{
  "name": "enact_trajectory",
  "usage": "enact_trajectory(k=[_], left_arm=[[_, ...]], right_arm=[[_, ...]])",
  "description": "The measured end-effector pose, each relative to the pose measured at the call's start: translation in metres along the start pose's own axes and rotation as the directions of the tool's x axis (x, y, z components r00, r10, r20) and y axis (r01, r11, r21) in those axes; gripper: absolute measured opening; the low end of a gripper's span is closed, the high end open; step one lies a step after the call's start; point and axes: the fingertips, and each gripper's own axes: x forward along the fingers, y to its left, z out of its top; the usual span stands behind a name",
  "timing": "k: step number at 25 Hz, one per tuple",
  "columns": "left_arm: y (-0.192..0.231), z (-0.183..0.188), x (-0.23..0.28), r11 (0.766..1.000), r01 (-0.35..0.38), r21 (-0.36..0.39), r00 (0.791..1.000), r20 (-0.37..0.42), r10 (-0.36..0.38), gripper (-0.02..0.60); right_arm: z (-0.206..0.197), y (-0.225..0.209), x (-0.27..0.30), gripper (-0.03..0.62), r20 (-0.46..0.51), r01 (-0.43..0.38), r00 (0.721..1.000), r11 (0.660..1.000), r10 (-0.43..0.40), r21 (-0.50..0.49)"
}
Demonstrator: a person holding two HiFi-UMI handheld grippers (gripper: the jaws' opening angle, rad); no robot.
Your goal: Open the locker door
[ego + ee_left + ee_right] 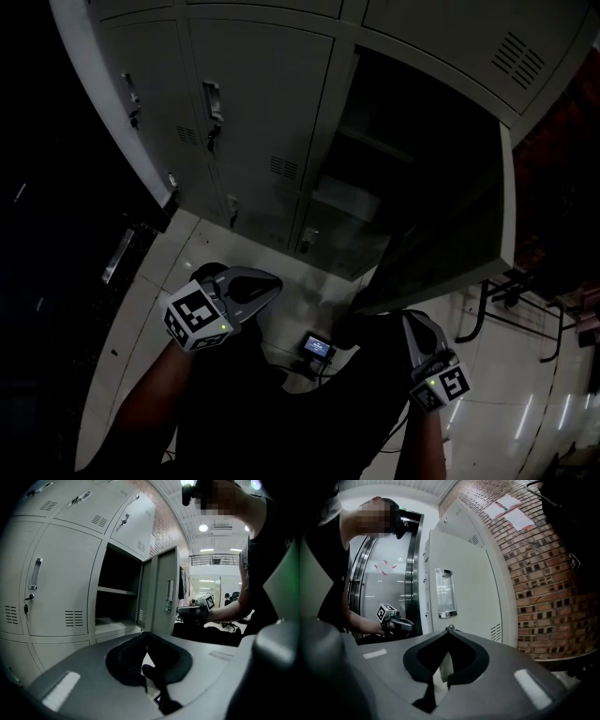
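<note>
The grey locker bank [253,103] fills the top of the head view. One locker door [450,225] stands swung wide open toward me, and its compartment [375,169] is dark with a shelf inside. The left gripper view shows the same door [161,597] edge-on beside the open compartment [119,597]. The right gripper view faces the door's outer side [464,620] with its recessed handle [444,592]. My left gripper [277,281] [147,633] hangs low in front of the lockers, shut and empty. My right gripper [408,319] [449,632] is below the door's lower edge, shut, holding nothing.
A small device with a lit screen [318,347] and cables lie on the pale tiled floor [187,253] between the grippers. Metal furniture legs [497,300] stand at the right. A brick wall [543,573] rises beside the lockers. The closed doors carry handles [212,101].
</note>
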Motion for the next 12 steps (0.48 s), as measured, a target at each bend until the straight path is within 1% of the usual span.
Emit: enact_trajectory(k=[12], left_arm=[[-0.0009, -0.0003, 0.0011, 1.0, 0.001, 0.001, 1.0, -0.004, -0.001, 0.011]], right_arm=[[-0.0005, -0.0005, -0.0018, 0.0, -0.001, 0.005, 1.0, 1.0, -0.005, -0.007]])
